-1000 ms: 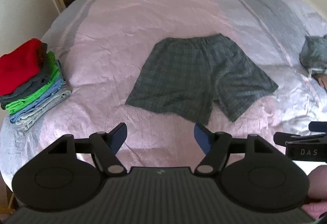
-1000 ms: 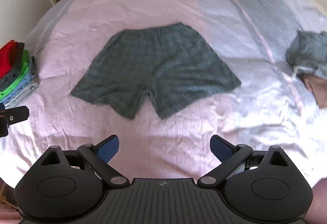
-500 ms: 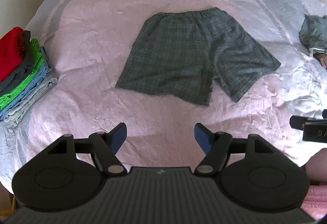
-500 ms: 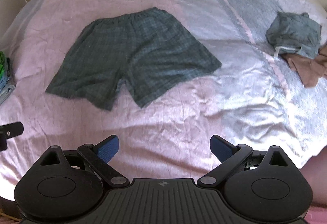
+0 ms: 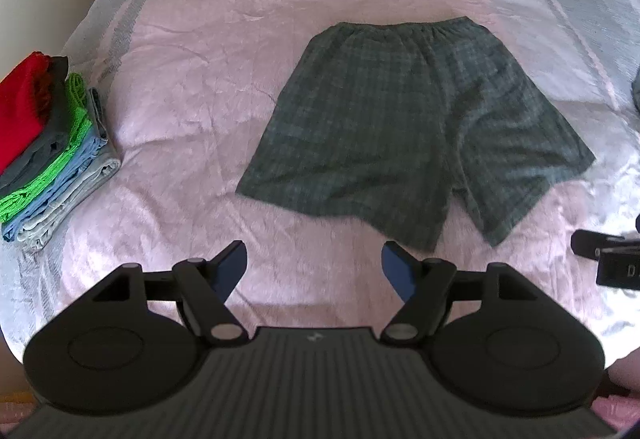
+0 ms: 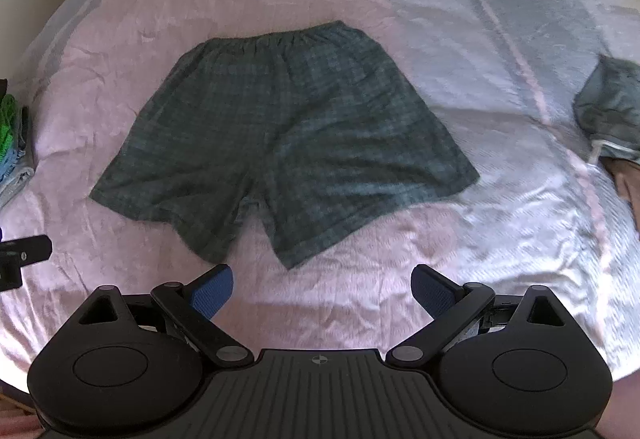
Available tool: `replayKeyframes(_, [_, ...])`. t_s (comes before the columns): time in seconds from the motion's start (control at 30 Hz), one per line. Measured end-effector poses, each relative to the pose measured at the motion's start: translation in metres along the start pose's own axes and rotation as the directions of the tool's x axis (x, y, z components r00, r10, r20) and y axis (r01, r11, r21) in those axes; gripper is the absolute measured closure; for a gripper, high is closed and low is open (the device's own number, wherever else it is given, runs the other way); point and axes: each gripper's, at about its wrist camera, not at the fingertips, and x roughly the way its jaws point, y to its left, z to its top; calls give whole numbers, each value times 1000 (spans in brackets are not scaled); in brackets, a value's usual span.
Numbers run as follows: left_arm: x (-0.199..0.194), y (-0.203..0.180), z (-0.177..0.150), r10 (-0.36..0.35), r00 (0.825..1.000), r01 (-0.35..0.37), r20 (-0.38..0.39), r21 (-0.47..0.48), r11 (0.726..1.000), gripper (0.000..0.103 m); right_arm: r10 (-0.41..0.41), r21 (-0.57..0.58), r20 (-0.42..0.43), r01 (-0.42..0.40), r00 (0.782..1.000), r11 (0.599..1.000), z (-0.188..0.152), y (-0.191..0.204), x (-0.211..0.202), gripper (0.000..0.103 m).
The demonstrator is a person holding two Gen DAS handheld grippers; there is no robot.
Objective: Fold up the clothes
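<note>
Both pairs of tongs have dropped closer to the bed (image 5: 200, 39): left tongs (image 5: 314, 265) and right tongs (image 6: 322, 289) gape wide, empty, just short of the leg hems. Beyond them the plaid shorts (image 6: 280, 127) lie flat and unfolded, so grasping comes next. Farther left sits a folded stack (image 5: 48, 143).

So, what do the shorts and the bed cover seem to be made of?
The shorts look like thin woven cloth, probably cotton: a dark green check, matte, limp, with a gathered waistband. The bed cover looks like a soft pink fabric with a light sheen and many fine creases; whether cotton or synthetic I cannot tell.
</note>
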Motion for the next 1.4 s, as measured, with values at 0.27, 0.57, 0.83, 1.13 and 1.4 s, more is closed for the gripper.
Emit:
replayKeyframes(0.27, [48, -7, 25, -10, 1000, 9, -30, -20, 1000, 31, -1, -27, -28, 0, 1000, 1000, 24, -16, 50, 5])
replayKeyframes(0.57, [127, 20, 42, -135, 991, 135, 0, -47, 990, 31, 74, 115, 96, -85, 993, 990, 41, -102, 120, 5])
replayKeyframes(0.83, [182, 41, 63, -309, 948, 316, 77, -97, 944, 32, 145, 241, 253, -207, 957, 948, 79, -197, 163, 31])
replayKeyframes(1.13, [218, 56, 88, -434, 895, 446, 105, -172, 878, 34, 292, 241, 236, -347, 927, 906, 96, -245, 214, 38])
replayKeyframes(1.4, [238, 62, 99, -458, 884, 467, 94, -197, 862, 35, 406, 186, 151, -429, 901, 884, 104, -245, 239, 93])
